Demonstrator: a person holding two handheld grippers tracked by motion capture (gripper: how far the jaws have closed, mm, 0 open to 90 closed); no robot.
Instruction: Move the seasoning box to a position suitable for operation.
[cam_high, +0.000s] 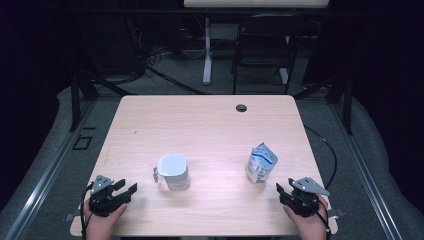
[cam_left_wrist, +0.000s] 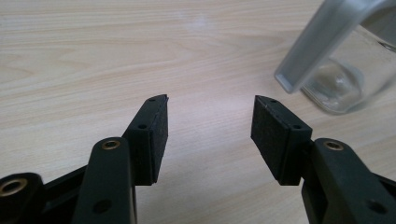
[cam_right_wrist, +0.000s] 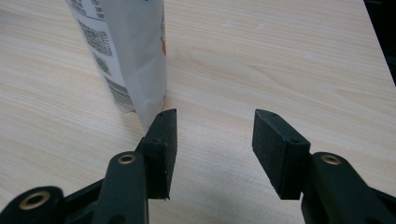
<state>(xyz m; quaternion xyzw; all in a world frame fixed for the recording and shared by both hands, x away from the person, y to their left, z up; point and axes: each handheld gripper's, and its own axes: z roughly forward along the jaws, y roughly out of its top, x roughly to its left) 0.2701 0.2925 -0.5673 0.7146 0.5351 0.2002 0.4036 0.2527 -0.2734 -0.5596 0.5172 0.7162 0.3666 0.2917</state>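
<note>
At the lower left of the high view, the left gripper (cam_high: 125, 190) is held with jaws spread and nothing between them; at the lower right, the right gripper (cam_high: 283, 191) is likewise spread and empty. Just above them, the clear measuring cup (cam_high: 173, 171) is seen left of centre and the upright pouch (cam_high: 260, 163) right of centre, on the wooden table (cam_high: 200, 125).

Black tool (cam_left_wrist: 209, 123), brass-ringed screw holes

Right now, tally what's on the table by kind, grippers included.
Clear measuring cup: 1
Standing pouch: 1
Handheld grippers, left gripper and right gripper, both open with nothing between the fingers: 2
Total: 4
</note>
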